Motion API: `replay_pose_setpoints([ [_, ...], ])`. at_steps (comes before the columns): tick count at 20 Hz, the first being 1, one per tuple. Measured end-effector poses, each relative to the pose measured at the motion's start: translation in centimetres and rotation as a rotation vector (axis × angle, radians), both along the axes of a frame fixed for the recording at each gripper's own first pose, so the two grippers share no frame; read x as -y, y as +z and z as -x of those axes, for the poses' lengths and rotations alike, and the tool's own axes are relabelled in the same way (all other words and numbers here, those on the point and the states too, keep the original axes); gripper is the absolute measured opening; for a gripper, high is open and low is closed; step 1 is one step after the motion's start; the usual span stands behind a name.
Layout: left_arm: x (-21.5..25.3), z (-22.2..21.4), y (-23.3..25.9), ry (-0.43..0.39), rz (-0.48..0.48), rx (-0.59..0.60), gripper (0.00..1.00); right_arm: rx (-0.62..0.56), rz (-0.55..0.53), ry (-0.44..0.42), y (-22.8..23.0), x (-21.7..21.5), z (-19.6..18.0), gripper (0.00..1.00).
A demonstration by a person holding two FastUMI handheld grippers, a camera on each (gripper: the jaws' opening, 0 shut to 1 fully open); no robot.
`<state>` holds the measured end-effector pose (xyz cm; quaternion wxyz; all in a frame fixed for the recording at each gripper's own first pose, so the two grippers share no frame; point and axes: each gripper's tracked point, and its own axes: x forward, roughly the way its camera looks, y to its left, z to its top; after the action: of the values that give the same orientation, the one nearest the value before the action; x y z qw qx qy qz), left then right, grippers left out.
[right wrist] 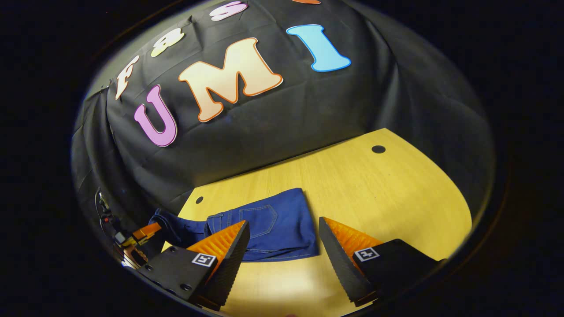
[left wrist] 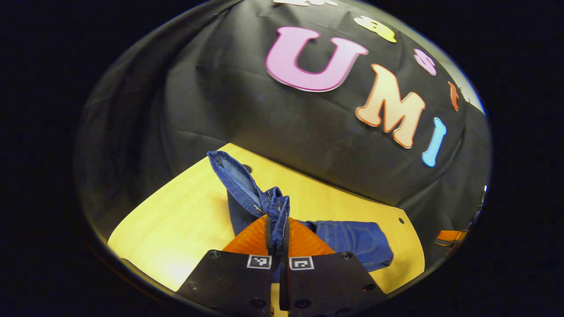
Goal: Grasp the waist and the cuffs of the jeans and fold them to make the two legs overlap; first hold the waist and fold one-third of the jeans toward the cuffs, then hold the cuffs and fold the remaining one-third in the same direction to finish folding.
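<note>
Jeans (right wrist: 273,226): folded on your wooden table (right wrist: 387,193), one end lifted.
Left gripper (left wrist: 277,240): your fingers pinched tight on raised denim.
Right gripper (right wrist: 282,246): you hold it wide apart, gripping nothing, above the jeans' near edge.

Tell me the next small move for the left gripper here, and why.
Probably carry the pinched denim over the folded jeans and lay it down. The left gripper is shut on the cuff end, lifted off the table, while the rest already lies flat. The right gripper hangs open, holding nothing.
</note>
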<state>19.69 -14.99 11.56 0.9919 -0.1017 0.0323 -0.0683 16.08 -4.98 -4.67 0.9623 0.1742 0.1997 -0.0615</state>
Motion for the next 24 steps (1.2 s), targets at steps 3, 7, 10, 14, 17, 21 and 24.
replay_pose_setpoints([
  [3,5.9,-0.6,2.1,-0.050,-0.053,0.020,0.00,0.003,0.016,0.012,0.1,2.3,1.1,0.98],
  [7,13.1,-1.4,4.7,-0.111,-0.160,0.046,0.00,-0.007,0.005,0.062,-0.9,3.7,2.6,0.93],
  [10,18.2,-2.0,5.5,-0.167,-0.222,0.052,0.00,-0.014,0.015,0.099,-1.5,4.5,3.4,0.98],
  [14,25.4,-3.1,3.5,-0.231,-0.323,0.017,0.00,-0.015,-0.008,0.130,-1.9,5.6,4.1,0.98],
  [17,29.2,-3.6,0.0,-0.243,-0.375,-0.034,0.00,-0.017,-0.018,0.125,-2.4,7.0,4.6,0.98],
  [21,31.1,-3.0,-6.3,-0.236,-0.518,-0.087,0.00,-0.031,-0.029,0.112,-3.2,8.4,5.1,0.98],
  [24,31.4,-1.6,-12.5,-0.260,-0.677,-0.133,0.02,-0.042,-0.029,0.117,-3.9,8.7,5.3,0.98],
])
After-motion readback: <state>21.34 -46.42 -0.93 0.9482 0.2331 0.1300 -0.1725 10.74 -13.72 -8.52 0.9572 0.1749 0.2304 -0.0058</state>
